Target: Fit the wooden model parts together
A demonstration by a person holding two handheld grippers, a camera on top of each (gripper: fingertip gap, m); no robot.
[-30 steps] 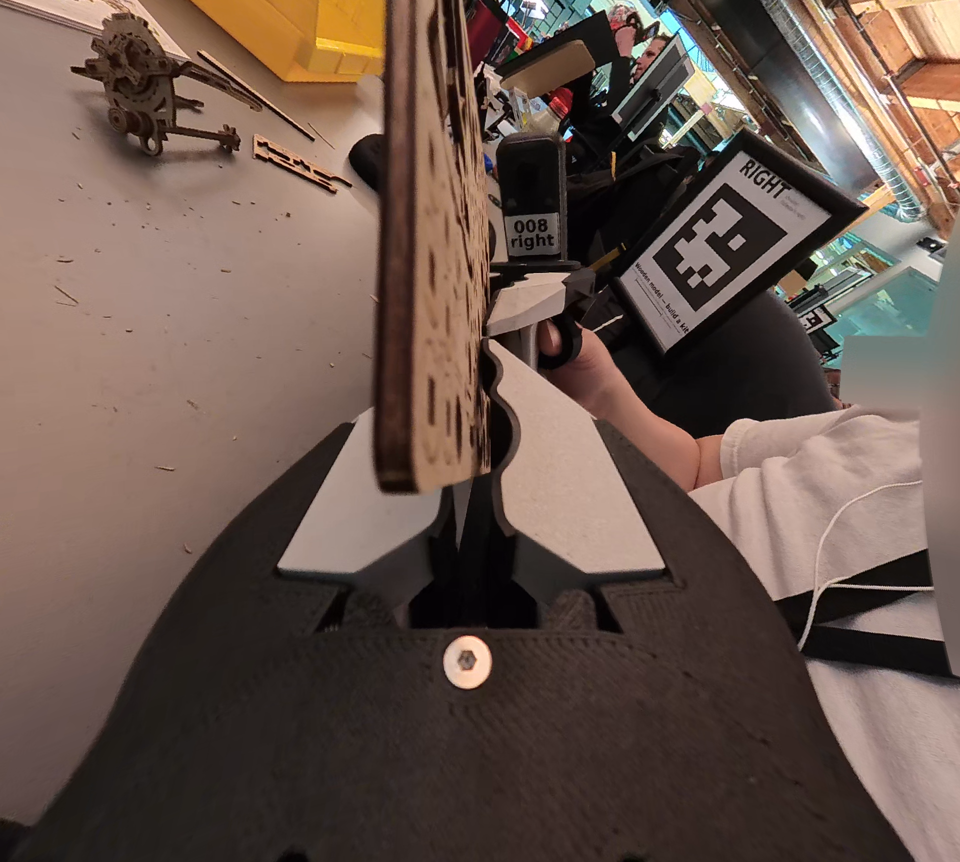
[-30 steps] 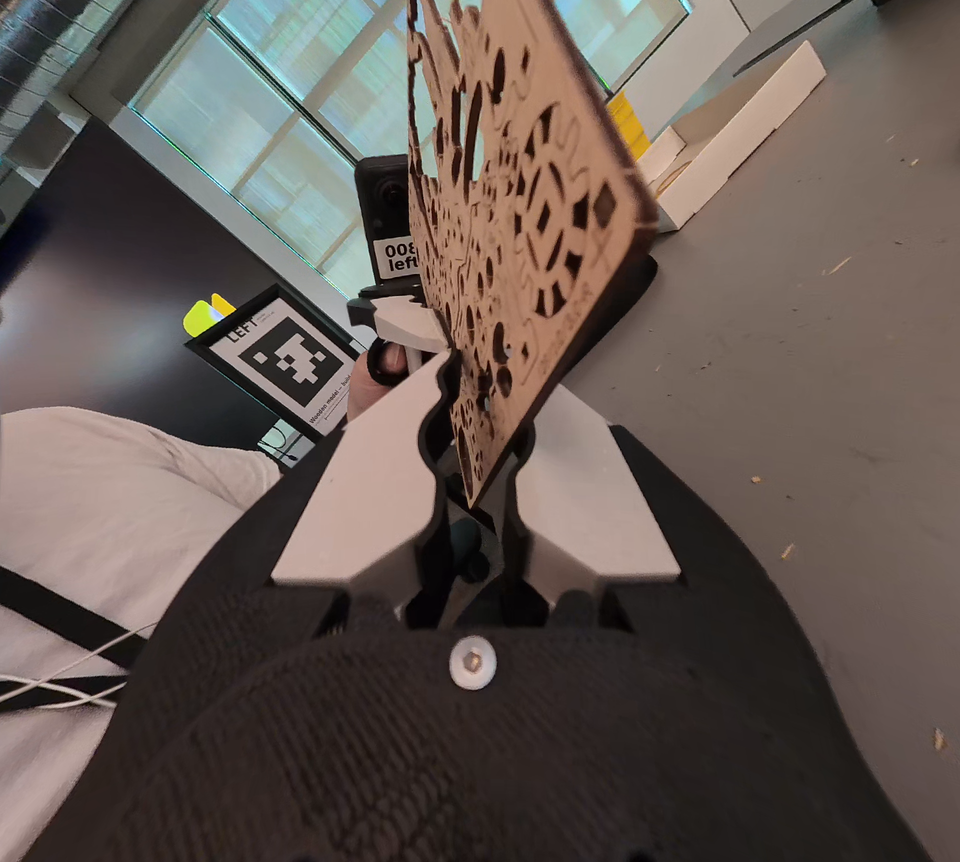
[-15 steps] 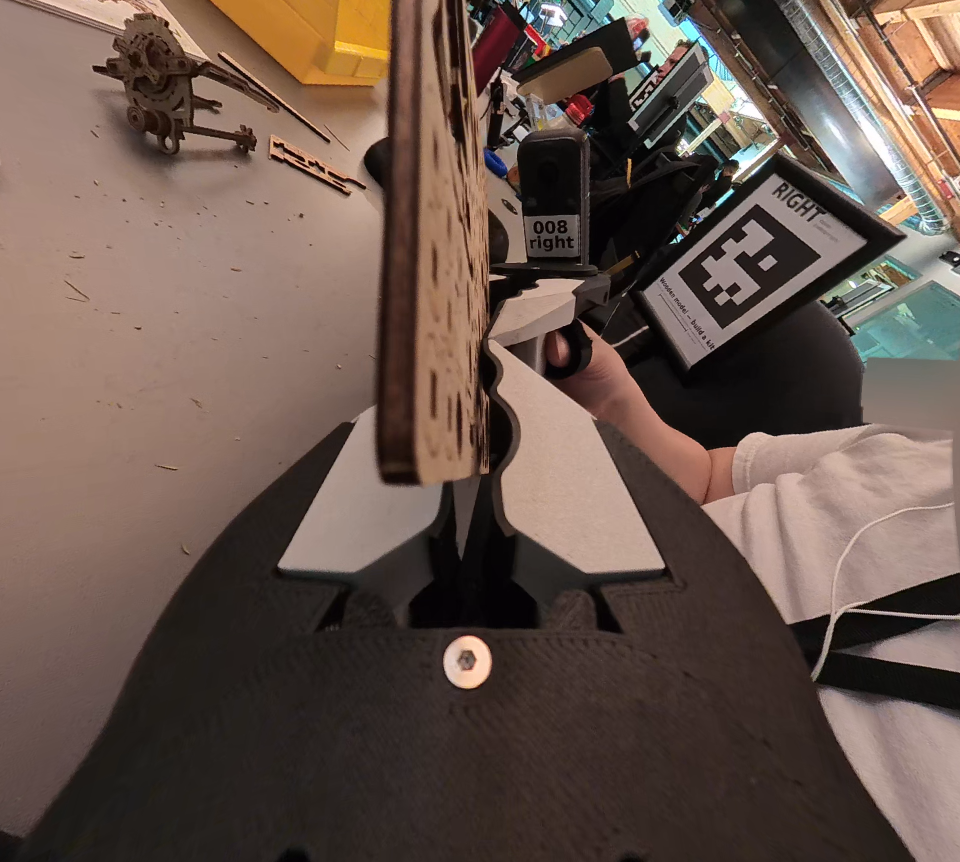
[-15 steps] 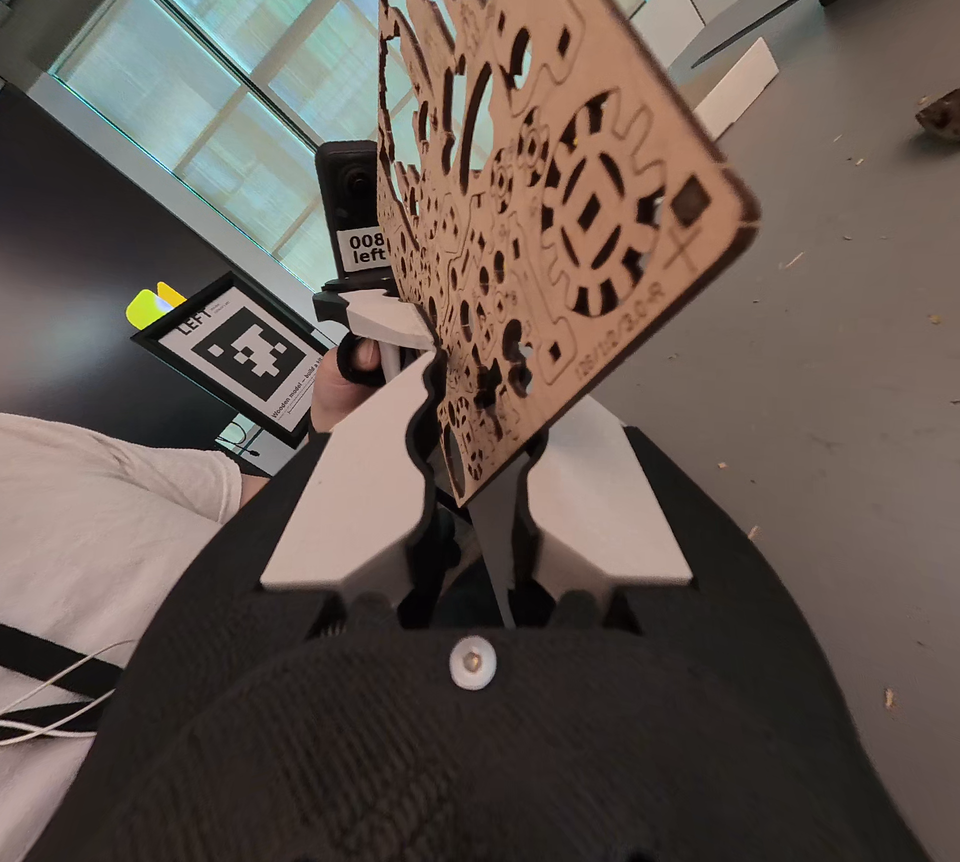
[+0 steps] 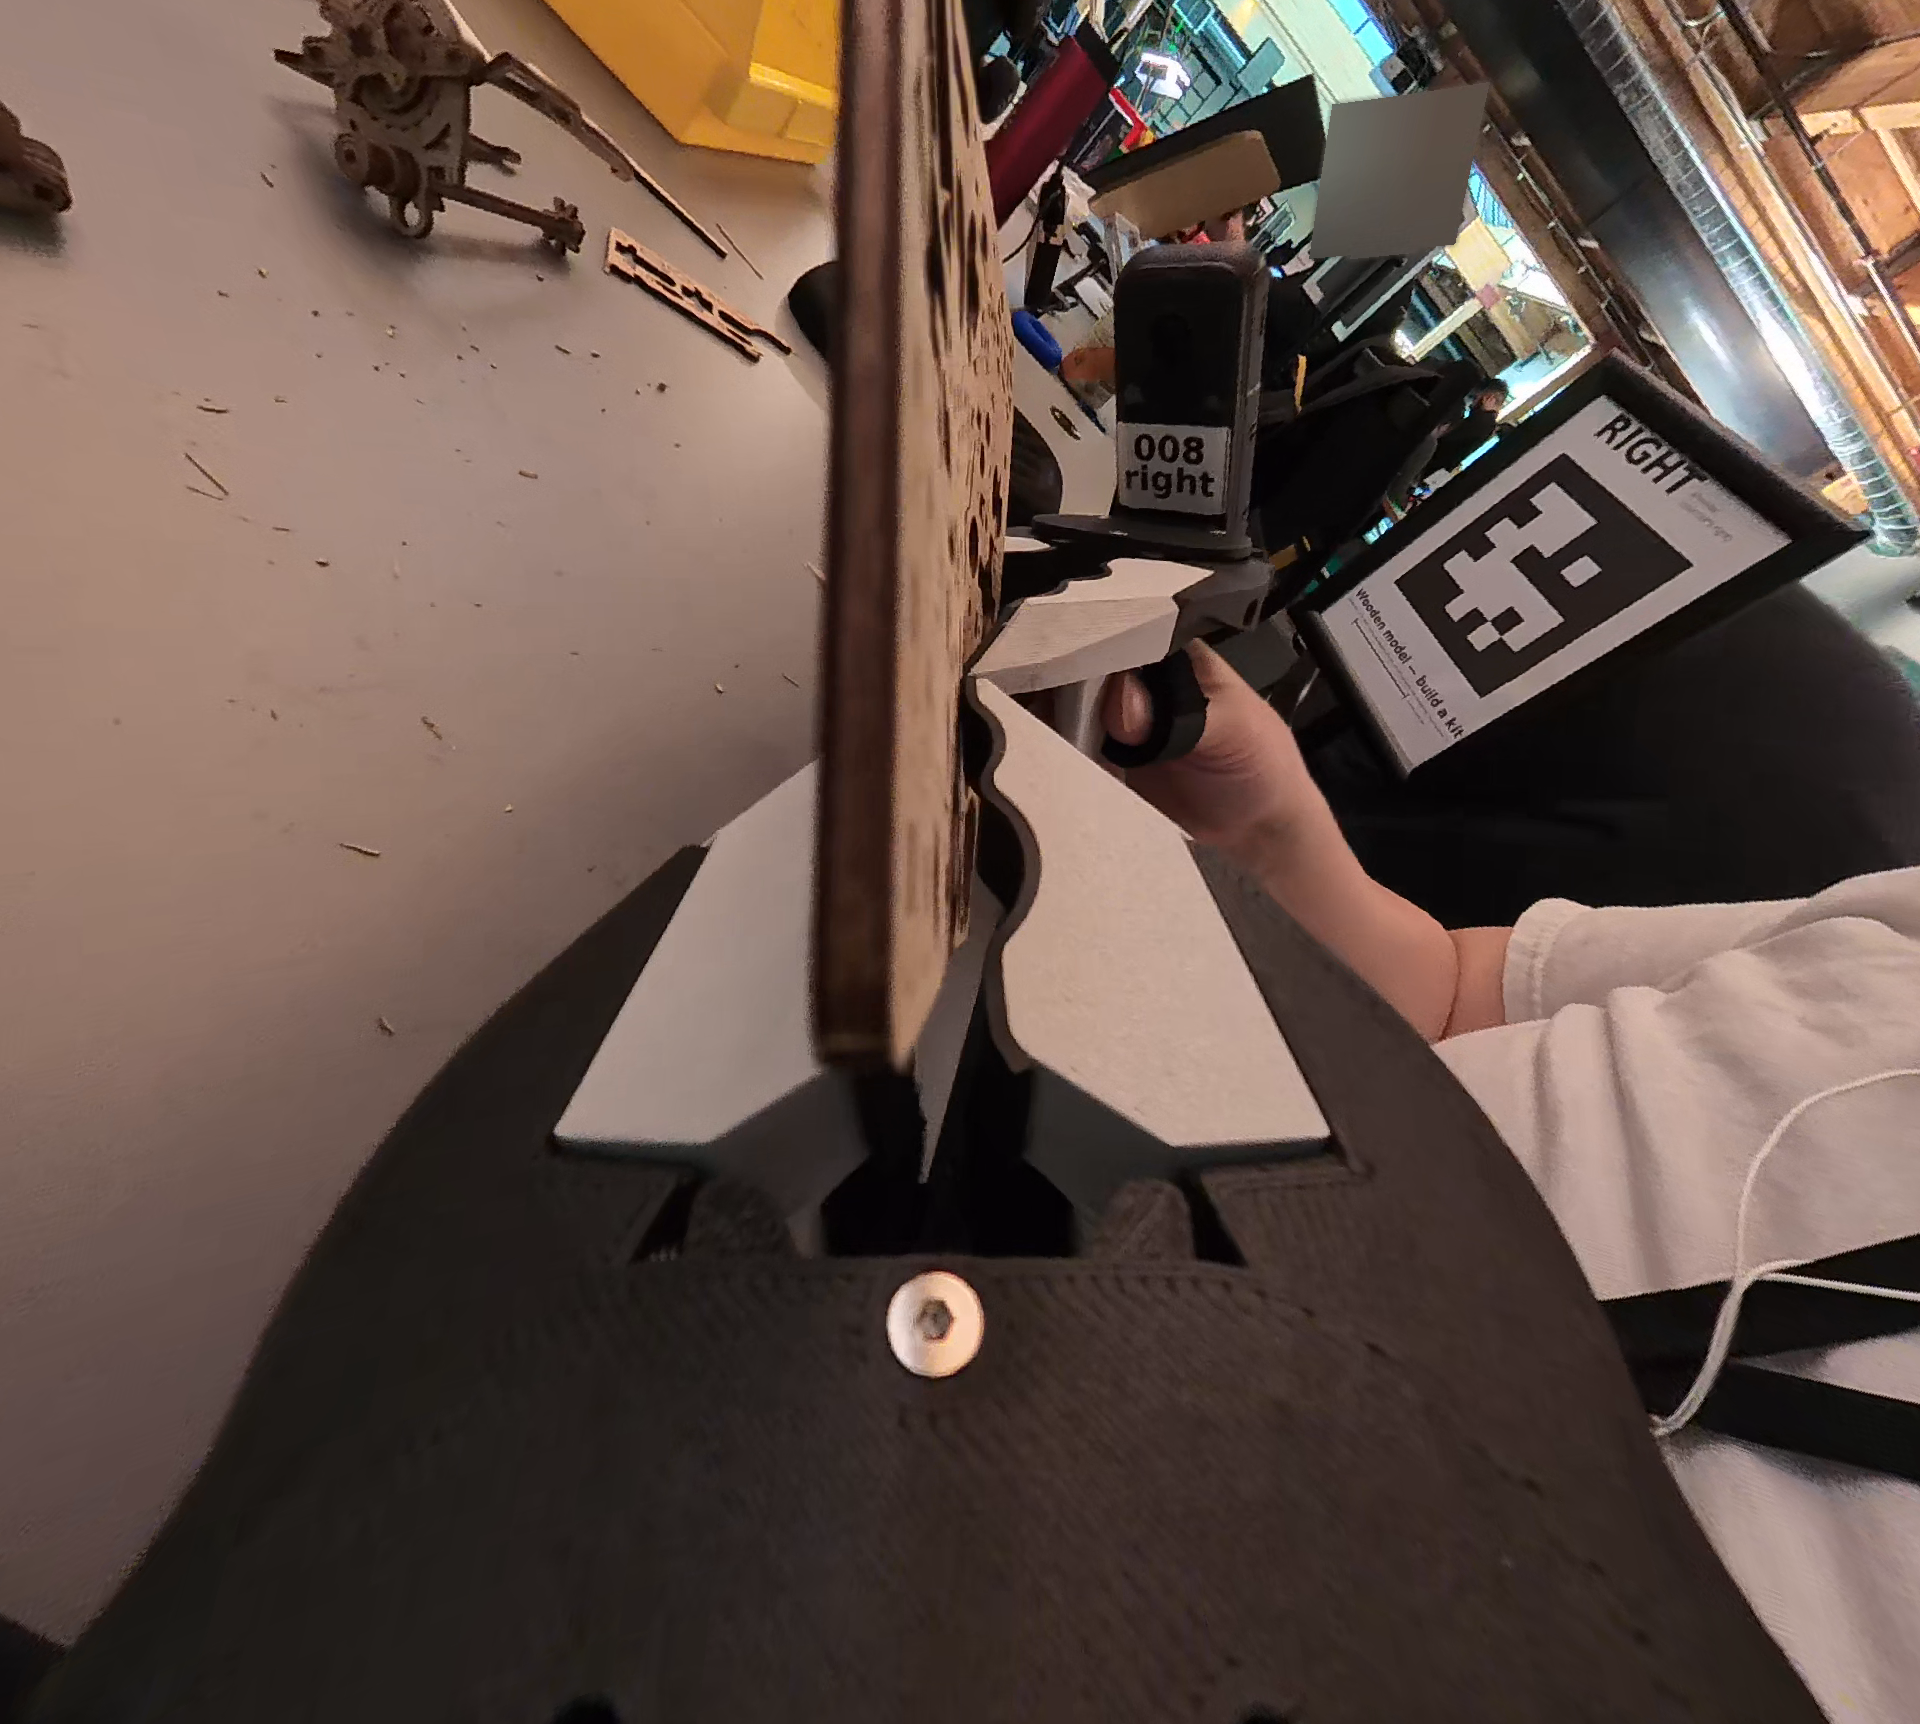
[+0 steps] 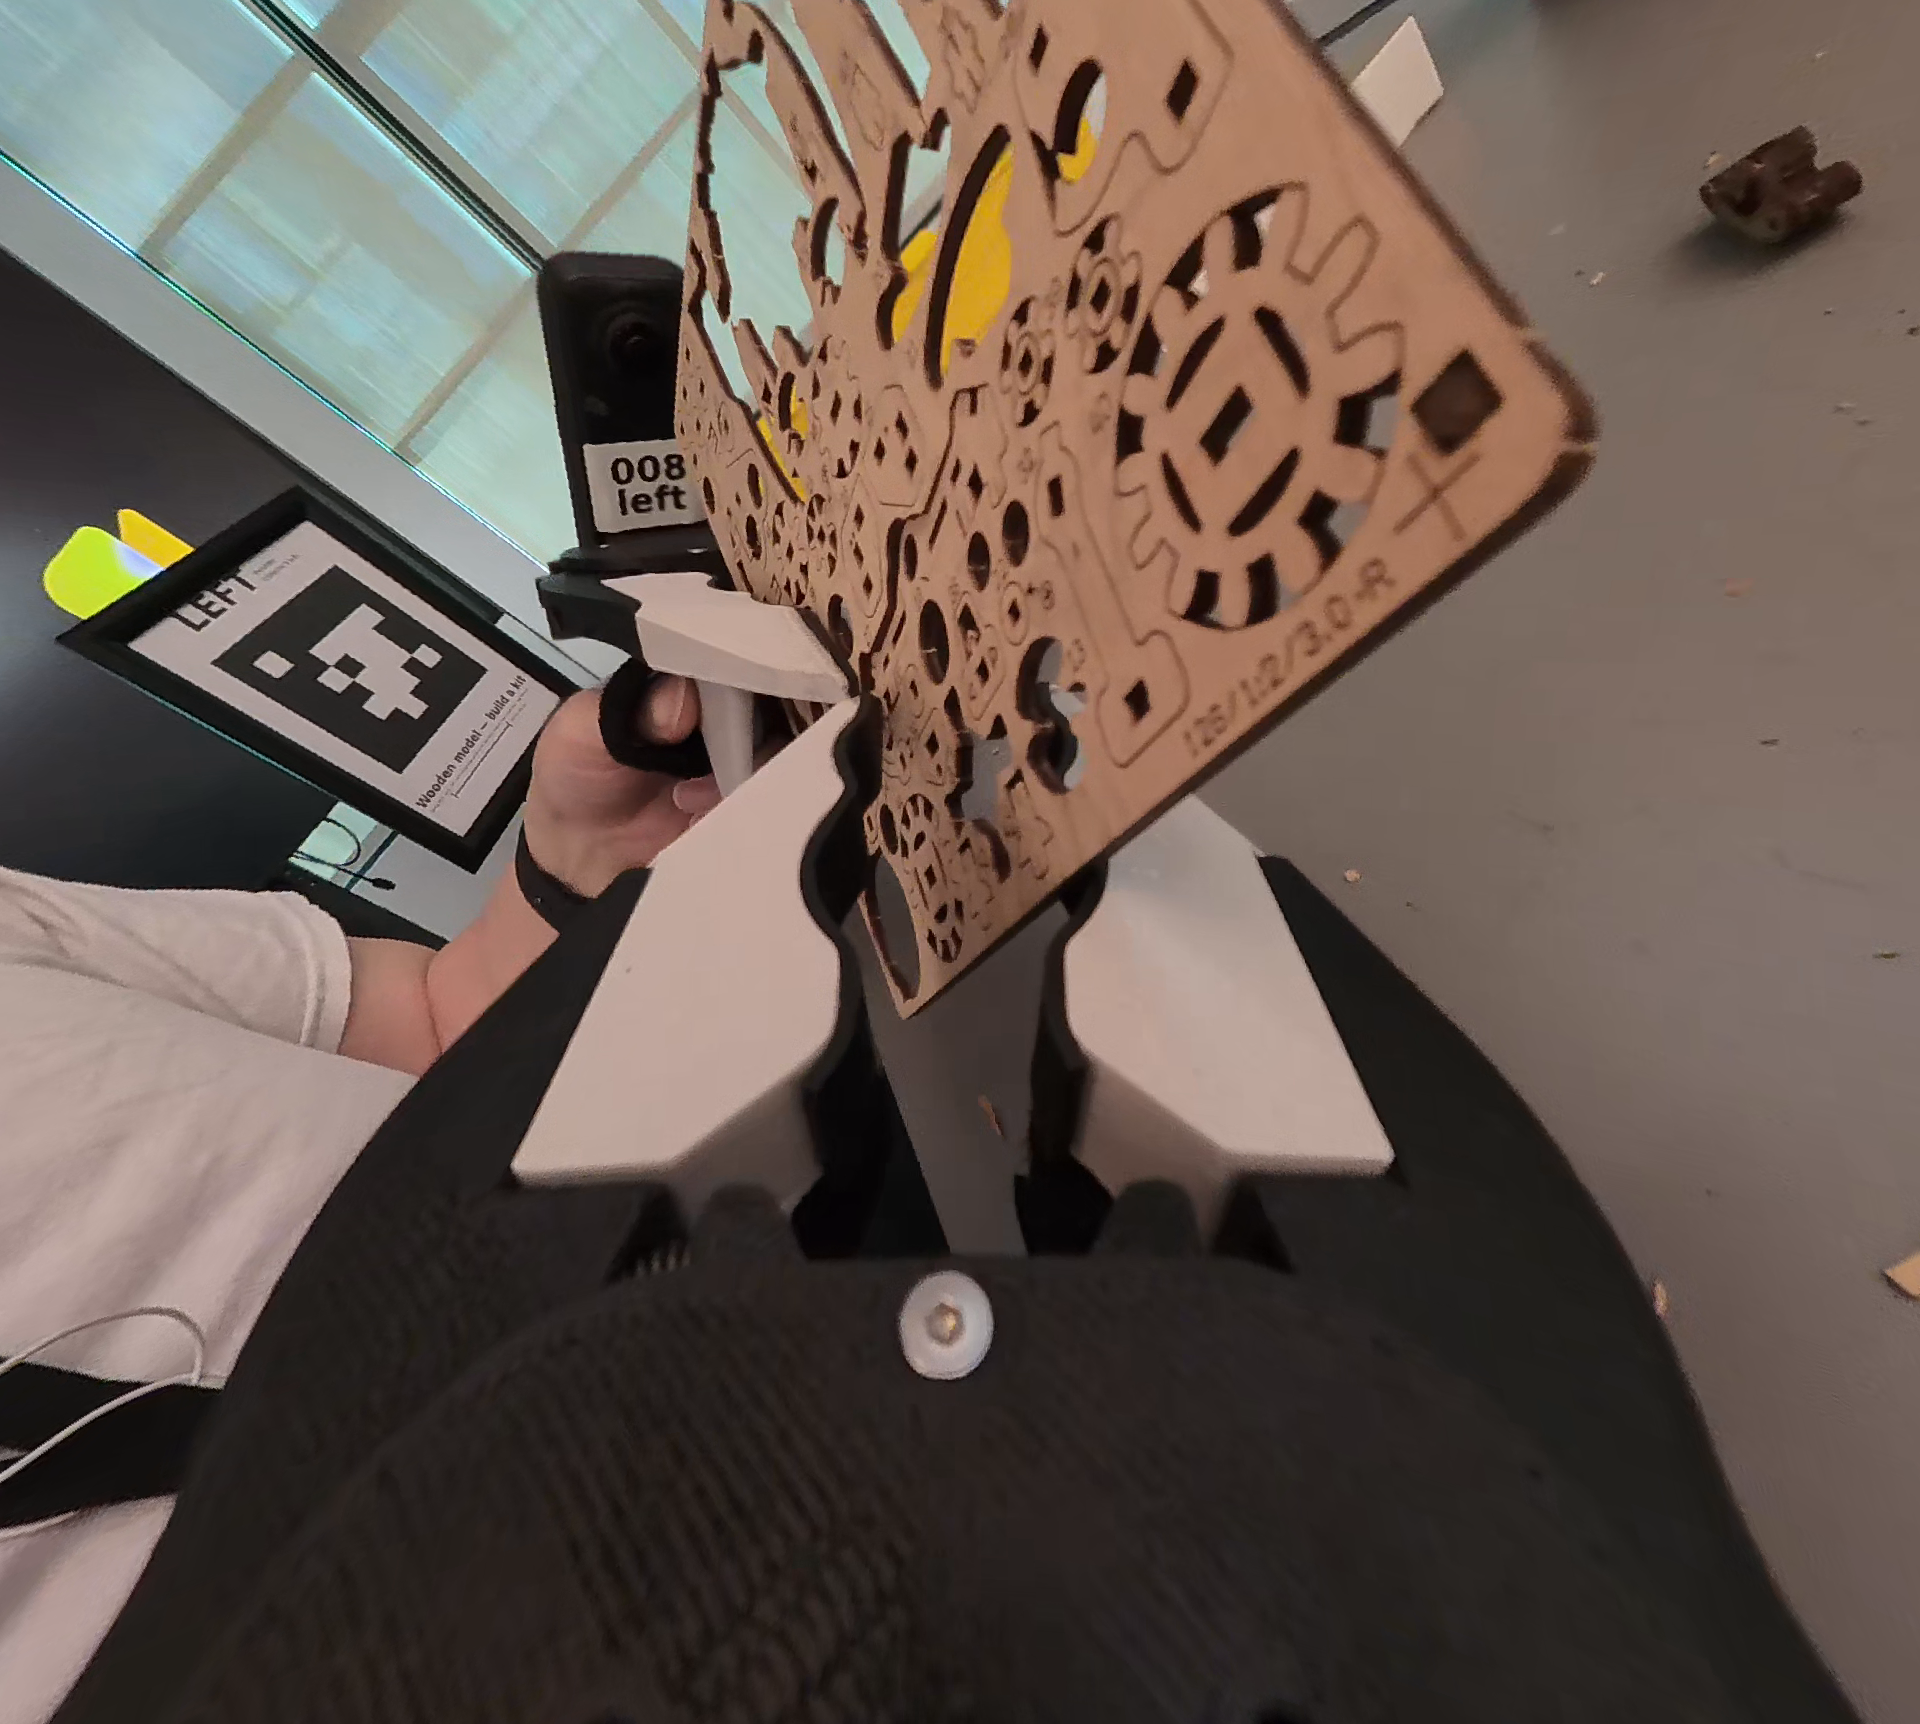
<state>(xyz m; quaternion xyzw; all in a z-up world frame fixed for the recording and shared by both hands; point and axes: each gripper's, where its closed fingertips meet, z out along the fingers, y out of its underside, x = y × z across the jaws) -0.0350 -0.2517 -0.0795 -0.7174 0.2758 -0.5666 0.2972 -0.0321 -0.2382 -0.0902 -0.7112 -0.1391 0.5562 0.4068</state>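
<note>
Grey tabletop [image 5: 364, 635] under a laser-cut wooden sheet [image 6: 1195, 448], jaws of left gripper [image 5: 935, 843] and right gripper [image 6: 966, 843] both clamped on it

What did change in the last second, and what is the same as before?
The wooden sheet has turned: in the right wrist view its flat face now shows more fully, and a small wooden piece on the table has come into sight. Nothing was taken or released. The left gripper and the right gripper both stay shut on the sheet, held in the air. The wooden model lies untouched.
</note>
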